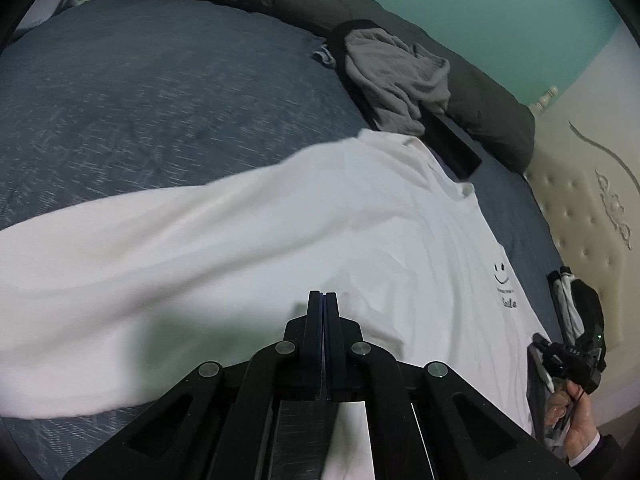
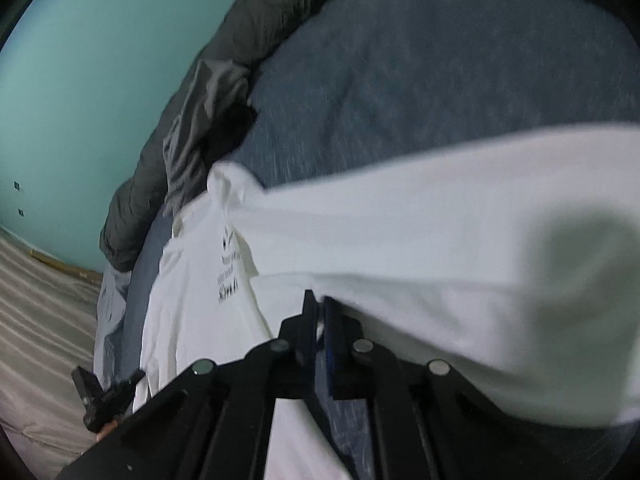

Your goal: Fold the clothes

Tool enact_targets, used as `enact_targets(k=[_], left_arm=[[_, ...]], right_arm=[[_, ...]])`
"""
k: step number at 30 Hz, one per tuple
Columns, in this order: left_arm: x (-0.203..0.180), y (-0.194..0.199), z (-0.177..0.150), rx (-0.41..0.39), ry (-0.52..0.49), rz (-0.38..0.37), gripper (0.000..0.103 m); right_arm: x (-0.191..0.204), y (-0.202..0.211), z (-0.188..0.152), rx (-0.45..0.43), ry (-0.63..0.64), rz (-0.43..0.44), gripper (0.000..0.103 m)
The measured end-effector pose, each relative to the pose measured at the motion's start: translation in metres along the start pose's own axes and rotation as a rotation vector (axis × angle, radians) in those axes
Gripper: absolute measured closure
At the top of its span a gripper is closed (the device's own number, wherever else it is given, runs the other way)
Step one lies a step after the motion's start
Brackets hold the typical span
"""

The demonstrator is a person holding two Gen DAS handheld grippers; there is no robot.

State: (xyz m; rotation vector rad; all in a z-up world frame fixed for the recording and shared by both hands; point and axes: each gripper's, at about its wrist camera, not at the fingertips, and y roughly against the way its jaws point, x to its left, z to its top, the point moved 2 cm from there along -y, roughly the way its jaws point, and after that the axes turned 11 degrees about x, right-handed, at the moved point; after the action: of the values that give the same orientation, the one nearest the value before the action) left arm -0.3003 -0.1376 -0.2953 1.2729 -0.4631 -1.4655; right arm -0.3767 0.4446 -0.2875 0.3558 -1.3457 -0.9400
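A white T-shirt (image 1: pixel 360 216) with a small black smiley print (image 1: pixel 502 280) lies across the blue-grey bed cover (image 1: pixel 140 100). My left gripper (image 1: pixel 323 294) is low in the left wrist view, jaws pressed together on the shirt's near edge, and a blurred fold of cloth rises from it to the left. In the right wrist view my right gripper (image 2: pixel 316 304) is shut on the same T-shirt (image 2: pixel 400 220), whose lifted fold stretches away to the right. The right gripper (image 1: pixel 540 350) also shows at the left wrist view's lower right, held by a hand (image 1: pixel 576 420).
A crumpled grey garment (image 1: pixel 396 80) and a flat black item (image 1: pixel 456 148) lie beyond the shirt's collar. A dark grey duvet (image 1: pixel 492 112) rims the bed along the teal wall (image 1: pixel 480 8). A cream padded headboard (image 1: pixel 592 220) stands right, with a black-and-white garment (image 1: pixel 568 300) beside it.
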Motion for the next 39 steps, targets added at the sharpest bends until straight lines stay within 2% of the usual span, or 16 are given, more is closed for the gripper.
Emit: enact_targets(k=[7, 11, 15, 19, 21, 22, 23, 24, 27, 31, 33, 34, 35, 39], left_arm=[[-0.006, 0.004, -0.010, -0.013, -0.014, -0.002, 0.103], [-0.014, 0.012, -0.020, -0.059, -0.020, -0.028, 0.103], [-0.023, 0.013, -0.028, -0.082, -0.035, -0.040, 0.103], [-0.026, 0.006, -0.036, -0.065, -0.035, -0.059, 0.103], [-0.027, 0.001, -0.038, -0.046, -0.040, -0.061, 0.103], [-0.028, -0.001, -0.039, -0.038, -0.046, -0.056, 0.103], [-0.027, -0.003, -0.040, -0.032, -0.043, -0.055, 0.103], [-0.025, -0.005, -0.041, -0.029, -0.035, -0.054, 0.103], [-0.020, -0.009, -0.042, -0.022, -0.015, -0.050, 0.102], [-0.015, -0.007, -0.039, -0.029, -0.006, -0.037, 0.100], [-0.013, -0.009, -0.038, -0.024, -0.001, -0.042, 0.097], [-0.013, -0.010, -0.038, -0.022, 0.000, -0.045, 0.095], [-0.013, -0.012, -0.037, -0.019, 0.001, -0.048, 0.095], [-0.016, -0.015, -0.035, -0.013, -0.004, -0.061, 0.095]], right_arm=[[0.006, 0.020, 0.053, -0.089, 0.041, -0.085, 0.100], [0.013, 0.030, 0.086, -0.146, 0.079, -0.139, 0.101], [0.000, 0.025, 0.090, -0.139, 0.022, -0.149, 0.101], [-0.003, 0.022, 0.067, -0.100, -0.013, -0.049, 0.097], [0.006, 0.018, 0.048, -0.063, 0.038, -0.013, 0.089], [0.009, 0.014, 0.040, -0.041, 0.058, 0.004, 0.068], [0.011, 0.007, 0.033, -0.010, 0.060, 0.017, 0.053], [0.012, 0.000, 0.027, 0.019, 0.059, 0.028, 0.053], [0.008, -0.020, 0.018, 0.068, 0.025, 0.021, 0.053], [0.000, -0.036, 0.016, 0.073, -0.034, 0.041, 0.053], [0.002, -0.039, 0.017, 0.068, -0.020, 0.046, 0.073], [0.005, -0.041, 0.017, 0.067, -0.005, 0.042, 0.088], [0.008, -0.042, 0.018, 0.068, 0.016, 0.027, 0.096], [0.019, -0.039, 0.024, 0.032, 0.063, 0.008, 0.099]])
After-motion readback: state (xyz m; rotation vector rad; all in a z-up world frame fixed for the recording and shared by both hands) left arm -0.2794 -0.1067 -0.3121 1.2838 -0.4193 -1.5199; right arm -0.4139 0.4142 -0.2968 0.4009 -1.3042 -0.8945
